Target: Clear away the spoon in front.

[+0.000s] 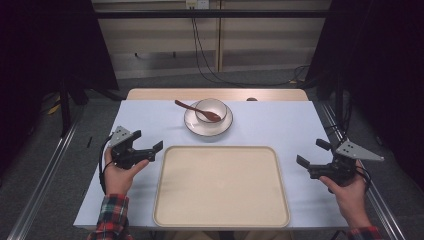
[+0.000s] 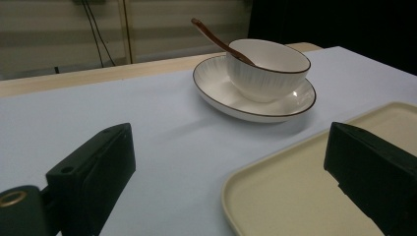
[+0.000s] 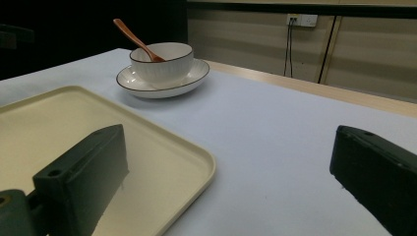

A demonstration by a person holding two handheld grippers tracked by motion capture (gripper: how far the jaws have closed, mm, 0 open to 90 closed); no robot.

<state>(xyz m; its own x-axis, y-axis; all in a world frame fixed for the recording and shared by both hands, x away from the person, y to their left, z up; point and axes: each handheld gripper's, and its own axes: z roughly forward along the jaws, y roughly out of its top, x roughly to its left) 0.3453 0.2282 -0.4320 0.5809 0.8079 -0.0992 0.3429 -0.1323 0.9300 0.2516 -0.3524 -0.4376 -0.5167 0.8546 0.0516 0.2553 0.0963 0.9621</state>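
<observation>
Both grippers wait, jaws spread and empty, flanking the beige plastic tray [image 1: 221, 186]; the white ceramic bowl [image 1: 210, 109] with its reddish-brown wooden spoon [image 1: 196, 110] sits ahead, nearer the left gripper [image 1: 148, 149] than the right gripper [image 1: 312, 154].

One tray [image 1: 221, 187], one plate [image 1: 192, 123], one bowl [image 1: 210, 107], one spoon [image 1: 196, 110], on one desk [image 1: 280, 125]; two claws, left [image 1: 148, 143] and right [image 1: 310, 154].

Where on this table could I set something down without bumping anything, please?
The beige tray is bare across its whole surface. The cloth is also free between the plate and each side edge. It is crowded only at the far middle, where the bowl with its spoon sits on the plate.
</observation>
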